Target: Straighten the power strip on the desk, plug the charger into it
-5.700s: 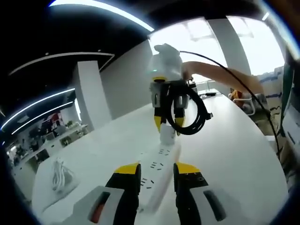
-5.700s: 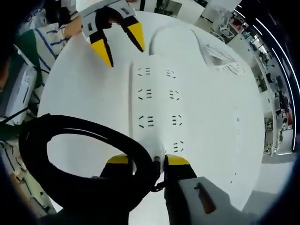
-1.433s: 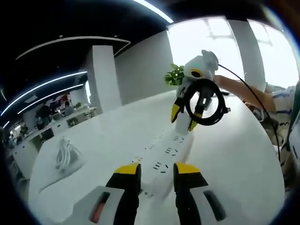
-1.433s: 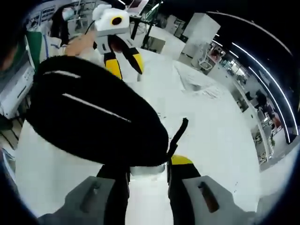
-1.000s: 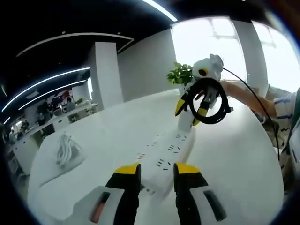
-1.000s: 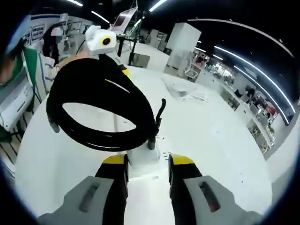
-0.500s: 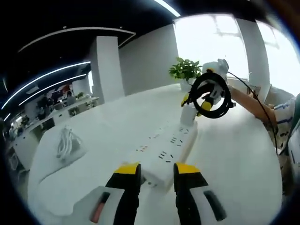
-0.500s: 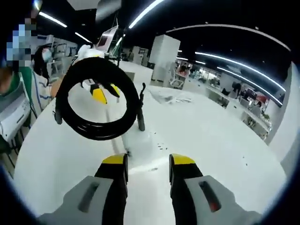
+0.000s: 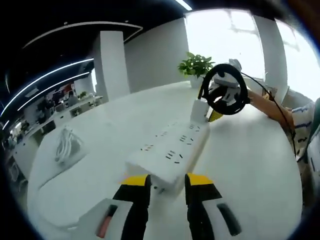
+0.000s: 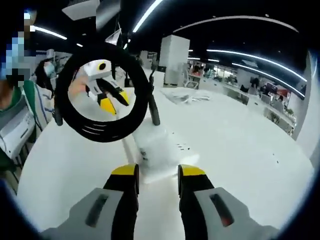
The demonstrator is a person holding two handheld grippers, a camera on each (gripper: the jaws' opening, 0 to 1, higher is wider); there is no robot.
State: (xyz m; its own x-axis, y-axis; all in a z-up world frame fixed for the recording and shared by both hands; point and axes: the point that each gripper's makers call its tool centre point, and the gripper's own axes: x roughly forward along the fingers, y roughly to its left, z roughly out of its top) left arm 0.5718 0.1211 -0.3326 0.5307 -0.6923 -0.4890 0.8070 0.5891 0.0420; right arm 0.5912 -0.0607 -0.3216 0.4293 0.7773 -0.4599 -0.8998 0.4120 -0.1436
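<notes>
Left gripper view: one white strip lies on the white worktop, its near end between the left tongs, which stand apart around it; contact cannot be told. One white charger stands plugged at the far end, one black coiled cable above it by the right tongs. One bagged white cable lies well apart.

Right gripper view: right tongs apart around the strip; coil frames the left tongs. Open office: columns, ceiling light strips, one plant.
</notes>
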